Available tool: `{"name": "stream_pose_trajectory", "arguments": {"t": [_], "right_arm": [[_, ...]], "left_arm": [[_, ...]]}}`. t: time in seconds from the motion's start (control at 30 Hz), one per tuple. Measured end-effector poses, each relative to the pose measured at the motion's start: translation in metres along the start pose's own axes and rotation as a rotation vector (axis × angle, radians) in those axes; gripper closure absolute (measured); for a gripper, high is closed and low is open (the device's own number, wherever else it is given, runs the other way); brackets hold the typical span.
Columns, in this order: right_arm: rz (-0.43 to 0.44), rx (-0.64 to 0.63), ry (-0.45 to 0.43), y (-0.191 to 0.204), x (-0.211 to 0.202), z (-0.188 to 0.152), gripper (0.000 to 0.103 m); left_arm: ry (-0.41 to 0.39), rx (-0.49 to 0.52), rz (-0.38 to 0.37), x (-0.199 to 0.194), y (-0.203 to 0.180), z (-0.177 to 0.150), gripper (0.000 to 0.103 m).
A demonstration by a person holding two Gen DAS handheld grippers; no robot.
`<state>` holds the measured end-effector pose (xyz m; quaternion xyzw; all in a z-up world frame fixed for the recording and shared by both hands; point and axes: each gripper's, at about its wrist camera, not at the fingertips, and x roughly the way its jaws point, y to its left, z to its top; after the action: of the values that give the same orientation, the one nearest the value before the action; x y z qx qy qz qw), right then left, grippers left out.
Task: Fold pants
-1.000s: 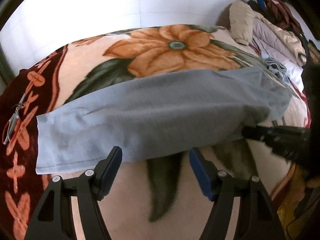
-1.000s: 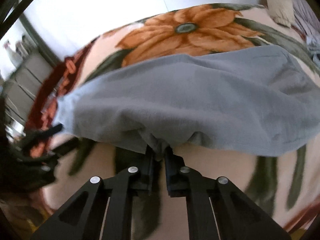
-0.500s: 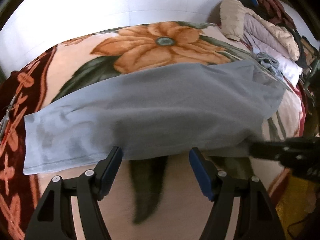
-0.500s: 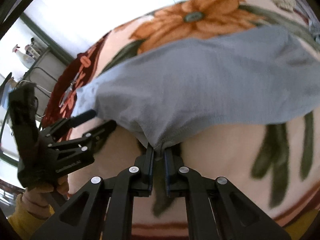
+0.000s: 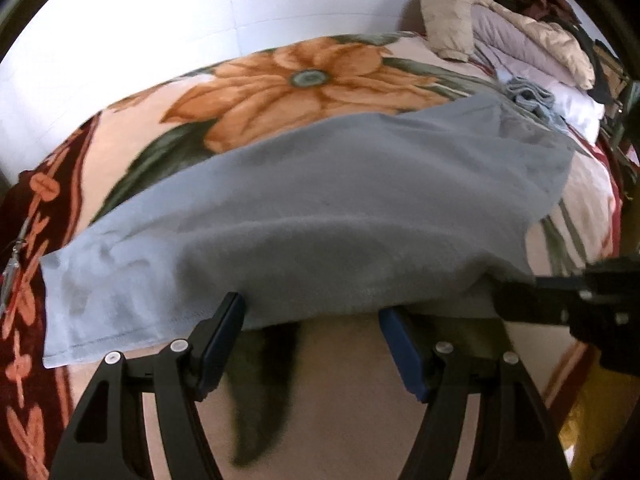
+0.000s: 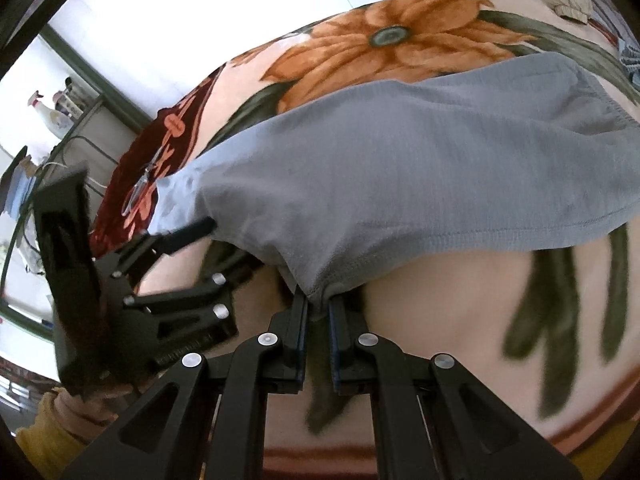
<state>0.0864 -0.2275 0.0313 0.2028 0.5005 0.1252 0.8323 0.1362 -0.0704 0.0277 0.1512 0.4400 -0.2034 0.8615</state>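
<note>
- Pants (image 5: 320,216), grey, lie across a bed blanket (image 5: 288,80) with a big orange flower
- Right claw (image 6: 318,304) pinches the pants' edge
- Left claw (image 5: 312,320) is wide open, holding nothing
- White wall (image 5: 200,12) behind

A bed (image 5: 360,400) is covered by a floral blanket (image 5: 296,80); grey pants (image 5: 320,216) are spread across mid-frame. Scissors (image 6: 138,194) are seen at left; bedding (image 5: 520,36) is piled upper right.
</note>
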Motion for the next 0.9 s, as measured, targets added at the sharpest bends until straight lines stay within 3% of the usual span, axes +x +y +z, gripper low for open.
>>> {"name": "stream_pose_trajectory", "arguments": {"t": [0.17, 0.3, 0.47, 0.7, 0.77, 0.8, 0.9], "right_arm": [[-0.036, -0.039, 0.02, 0.005, 0.003, -0.001, 0.088], [-0.112, -0.116, -0.005, 0.017, -0.004, -0.002, 0.061], [-0.205, -0.262, -0.089, 0.041, -0.013, 0.002, 0.052], [-0.334, -0.41, -0.107, 0.051, 0.023, 0.018, 0.051], [-0.353, -0.395, -0.108, 0.046, 0.027, 0.025, 0.058], [-0.336, -0.362, -0.111, 0.042, 0.024, 0.031, 0.064], [-0.273, -0.267, -0.151, 0.031, 0.009, 0.046, 0.064]], "left_arm": [[-0.084, -0.049, -0.011, -0.019, 0.01, 0.007, 0.03], [-0.1, -0.06, -0.038, -0.018, 0.016, 0.016, 0.03], [-0.108, -0.071, -0.075, -0.016, 0.021, 0.023, 0.03], [-0.119, -0.059, -0.092, -0.014, 0.028, 0.027, 0.03], [-0.114, -0.054, -0.08, -0.012, 0.03, 0.027, 0.03], [-0.109, -0.049, -0.07, -0.01, 0.031, 0.025, 0.03], [-0.091, -0.016, -0.009, -0.005, 0.036, 0.018, 0.03]]}}
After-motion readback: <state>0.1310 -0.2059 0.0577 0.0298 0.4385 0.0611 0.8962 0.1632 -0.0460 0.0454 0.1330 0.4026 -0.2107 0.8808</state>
